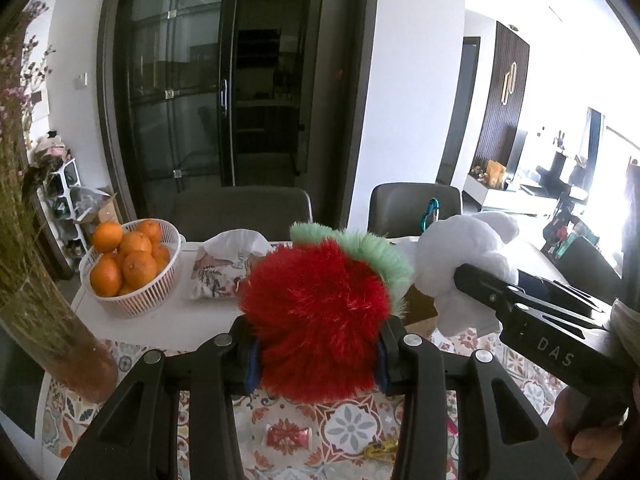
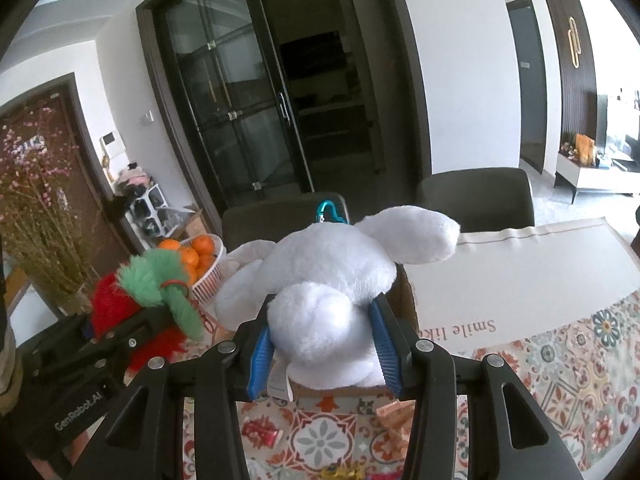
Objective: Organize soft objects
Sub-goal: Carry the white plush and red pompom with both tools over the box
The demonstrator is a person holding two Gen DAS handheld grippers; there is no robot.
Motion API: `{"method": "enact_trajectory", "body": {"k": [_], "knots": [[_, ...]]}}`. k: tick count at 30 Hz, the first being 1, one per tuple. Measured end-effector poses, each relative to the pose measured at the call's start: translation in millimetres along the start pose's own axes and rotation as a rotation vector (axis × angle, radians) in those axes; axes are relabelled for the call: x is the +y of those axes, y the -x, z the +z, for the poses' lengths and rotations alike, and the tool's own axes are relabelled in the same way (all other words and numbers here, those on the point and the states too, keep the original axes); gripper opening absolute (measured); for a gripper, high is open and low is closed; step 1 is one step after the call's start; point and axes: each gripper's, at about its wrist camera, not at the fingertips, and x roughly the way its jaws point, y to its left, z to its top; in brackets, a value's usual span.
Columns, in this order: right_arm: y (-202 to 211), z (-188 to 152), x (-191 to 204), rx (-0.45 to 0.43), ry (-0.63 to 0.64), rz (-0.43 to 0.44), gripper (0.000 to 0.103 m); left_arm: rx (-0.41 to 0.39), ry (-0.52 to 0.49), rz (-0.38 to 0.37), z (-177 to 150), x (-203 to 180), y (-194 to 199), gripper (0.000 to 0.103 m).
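A fluffy red plush with a green fringe (image 1: 320, 312) hangs above the patterned tablecloth (image 1: 352, 428). My left gripper (image 1: 318, 356) is shut on it, blue pads pressed into the fur. To its right a white plush animal (image 1: 460, 268) with a teal clip is held up by the other gripper. In the right wrist view my right gripper (image 2: 324, 344) is shut on that white plush (image 2: 332, 292), its long ears hanging out to both sides. The red and green plush (image 2: 152, 296) shows at the left there, in the left gripper.
A white basket of oranges (image 1: 128, 268) and a floral tissue pack (image 1: 224, 272) stand on the far side of the table. A vase of dried flowers (image 1: 52, 320) rises at the left. A cardboard box (image 2: 404, 304) sits under the white plush. Two dark chairs (image 1: 412, 204) stand behind; small wrappers (image 1: 288, 436) lie near.
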Motion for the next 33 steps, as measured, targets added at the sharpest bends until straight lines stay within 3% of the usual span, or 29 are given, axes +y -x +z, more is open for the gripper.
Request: {"method": "enact_trajectory", "body": {"k": [16,33], "knots": [[-58,17,-15,0.109,0.013,0.004,0.046,0.102,-0.029,-0.004,19,5,-67,0.041],[-126,6,-29,0.282,0.05,0.016,0.046,0.289,-0.037,-0.045,11,13,-145,0.042]]}}
